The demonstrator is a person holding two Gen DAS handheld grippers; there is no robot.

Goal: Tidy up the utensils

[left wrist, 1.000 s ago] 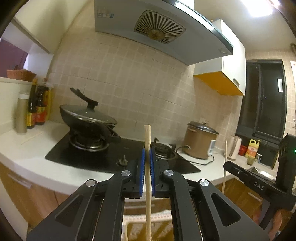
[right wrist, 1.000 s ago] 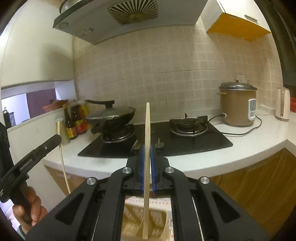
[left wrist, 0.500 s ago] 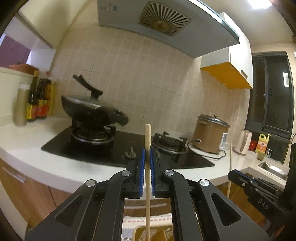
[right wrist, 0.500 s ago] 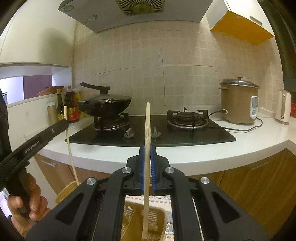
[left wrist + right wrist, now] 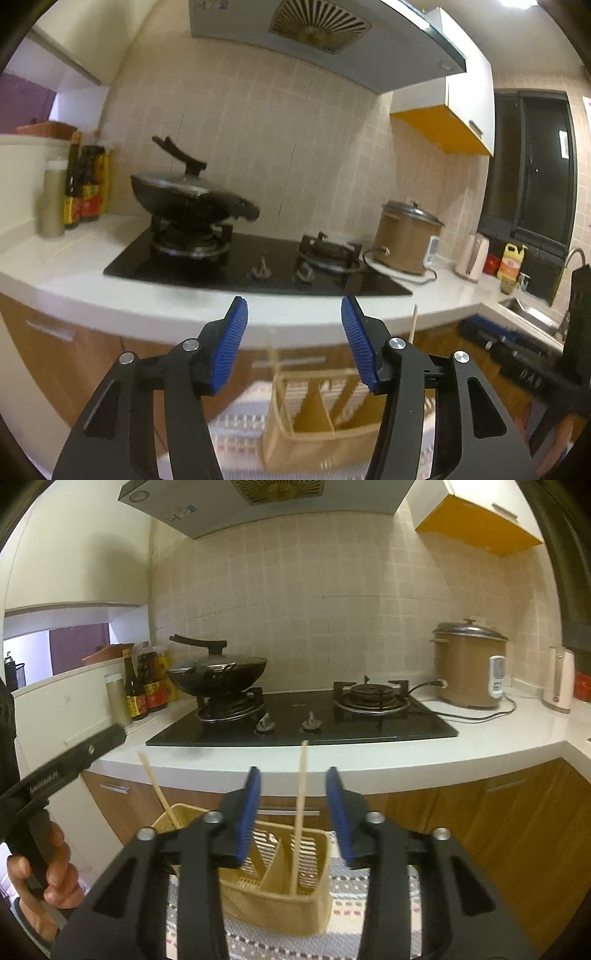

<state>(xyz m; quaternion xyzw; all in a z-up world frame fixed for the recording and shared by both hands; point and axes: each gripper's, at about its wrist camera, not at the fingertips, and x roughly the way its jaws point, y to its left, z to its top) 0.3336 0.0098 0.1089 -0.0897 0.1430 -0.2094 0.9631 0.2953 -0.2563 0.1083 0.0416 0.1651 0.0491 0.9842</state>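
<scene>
While both grippers are hovering spread, two chopsticks are standing in the tan slotted plastic basket (image 5: 280,897).
Left gripper (image 5: 293,343) and right gripper (image 5: 293,814) fingers are gaping, empty, facing the white bench (image 5: 369,760).

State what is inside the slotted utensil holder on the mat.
Inside the utensil holder, two chopsticks: an upright chopstick in a middle compartment and a leaning chopstick at its left end. The right gripper covers other compartments.
</scene>
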